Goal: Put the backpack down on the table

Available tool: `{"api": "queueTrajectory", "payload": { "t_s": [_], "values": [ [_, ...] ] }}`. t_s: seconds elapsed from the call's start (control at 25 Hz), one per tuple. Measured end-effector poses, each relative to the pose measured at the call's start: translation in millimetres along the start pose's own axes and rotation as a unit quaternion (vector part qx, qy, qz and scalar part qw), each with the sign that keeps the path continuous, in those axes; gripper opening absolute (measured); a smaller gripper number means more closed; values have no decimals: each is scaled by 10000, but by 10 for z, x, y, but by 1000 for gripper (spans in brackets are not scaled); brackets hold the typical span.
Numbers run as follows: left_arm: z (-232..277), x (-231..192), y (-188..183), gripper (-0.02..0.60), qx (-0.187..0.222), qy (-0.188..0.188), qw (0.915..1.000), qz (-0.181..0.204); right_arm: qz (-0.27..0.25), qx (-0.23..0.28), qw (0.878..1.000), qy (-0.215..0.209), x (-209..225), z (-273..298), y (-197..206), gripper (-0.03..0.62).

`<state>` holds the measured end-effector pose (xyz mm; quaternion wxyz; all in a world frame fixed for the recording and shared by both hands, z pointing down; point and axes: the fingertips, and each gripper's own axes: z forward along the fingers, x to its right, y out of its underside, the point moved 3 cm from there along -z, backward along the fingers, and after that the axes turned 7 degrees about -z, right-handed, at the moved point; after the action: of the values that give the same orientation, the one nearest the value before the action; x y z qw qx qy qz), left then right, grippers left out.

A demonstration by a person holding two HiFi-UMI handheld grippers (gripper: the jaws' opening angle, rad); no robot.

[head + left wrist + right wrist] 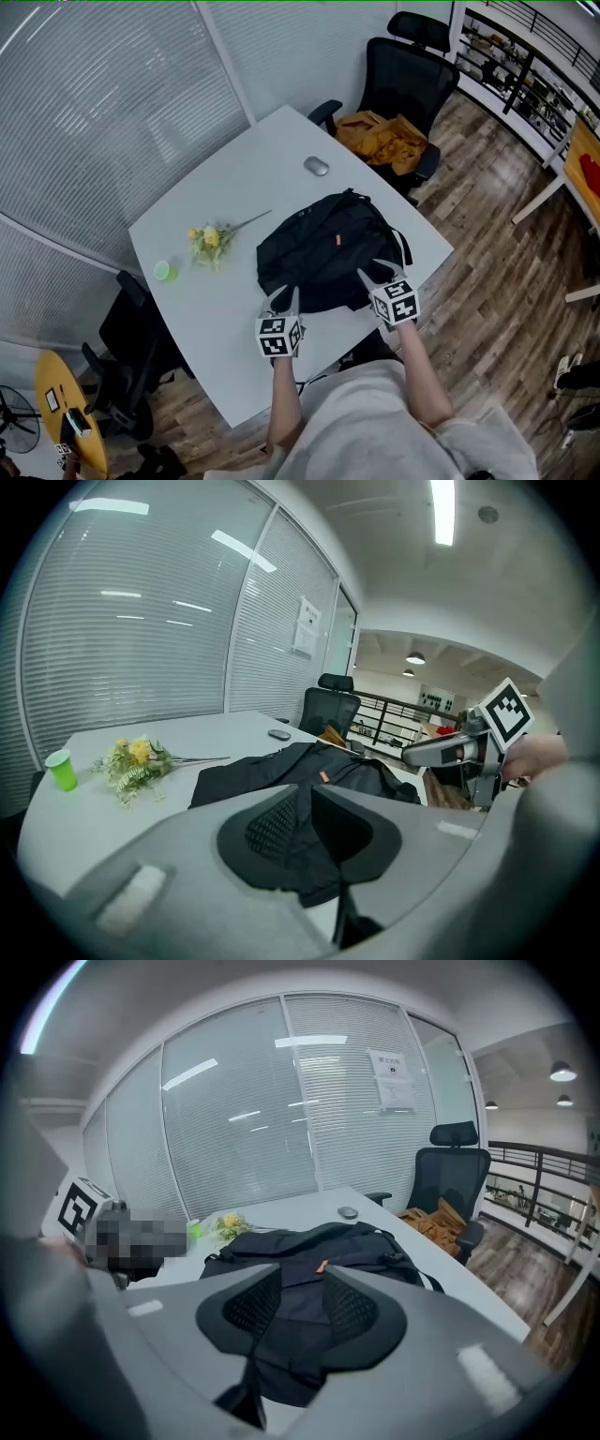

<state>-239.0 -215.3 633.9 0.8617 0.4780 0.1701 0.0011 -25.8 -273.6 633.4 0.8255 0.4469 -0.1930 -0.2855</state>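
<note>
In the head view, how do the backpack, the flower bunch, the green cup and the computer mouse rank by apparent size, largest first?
1. backpack
2. flower bunch
3. green cup and computer mouse: these two look about alike, so I do not rank them against each other.

Backpack (pixel 323 248): black, small orange tag.
Bench (pixel 216 328): plain white.
Flowers (pixel 210 242): yellow, green foliage.
Cup (pixel 165 271): bright green.
Mouse (pixel 317 167): grey.
Chair (pixel 403 80): black; cloth (pixel 382 139) on it mustard.
Floor (pixel 487 281): brown-grey wood planks.
Left claw (pixel 281 300), right claw (pixel 375 275): grey, black mesh pads (pixel 272 822), black-and-white square markers.
</note>
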Motion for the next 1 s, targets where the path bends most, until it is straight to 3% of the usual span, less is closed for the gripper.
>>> {"api": "queueTrajectory", "payload": {
  "t_s": [0.12, 0.44, 1.0],
  "values": [
    [-31, 27, 10, 11, 18, 3, 10000, 28, -24, 49, 10000, -26, -23, -33, 6, 93],
    [-76, 47, 28, 0, 72, 40, 10000, 29, -70, 126, 9999, -41, -52, -85, 8, 3],
    [-108, 99, 36, 0, 13, 155, 9998, 89, -30, 74, 10000, -37, -63, -172, 58, -2]
  ]
}}
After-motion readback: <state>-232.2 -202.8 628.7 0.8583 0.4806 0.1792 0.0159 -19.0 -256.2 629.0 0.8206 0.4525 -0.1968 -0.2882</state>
